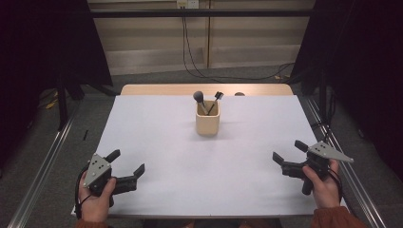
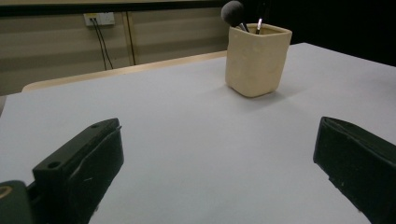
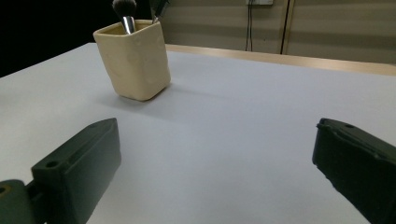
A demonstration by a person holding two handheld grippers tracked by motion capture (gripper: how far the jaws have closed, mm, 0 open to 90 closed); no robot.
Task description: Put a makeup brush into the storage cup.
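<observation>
A cream square cup (image 1: 207, 118) stands upright near the middle back of the white table (image 1: 204, 166). Two makeup brushes stick out of it: a round-headed dark brush (image 1: 199, 98) and a thinner flat brush (image 1: 217, 97). The cup (image 2: 256, 59) is far ahead of my left gripper (image 2: 215, 154), slightly right. In the right gripper view the cup (image 3: 134, 58) stands ahead to the left. My left gripper (image 1: 127, 163) rests open at the front left, held by a hand. At the front right my right gripper (image 1: 290, 152) is open too, jaws wide apart and empty.
A bare wooden strip (image 1: 206, 89) of table shows behind the white sheet. Black cables (image 1: 190, 47) hang from a wall socket down to the floor. Dark curtains flank both sides, and metal rails (image 1: 43, 171) run along the table's left and right.
</observation>
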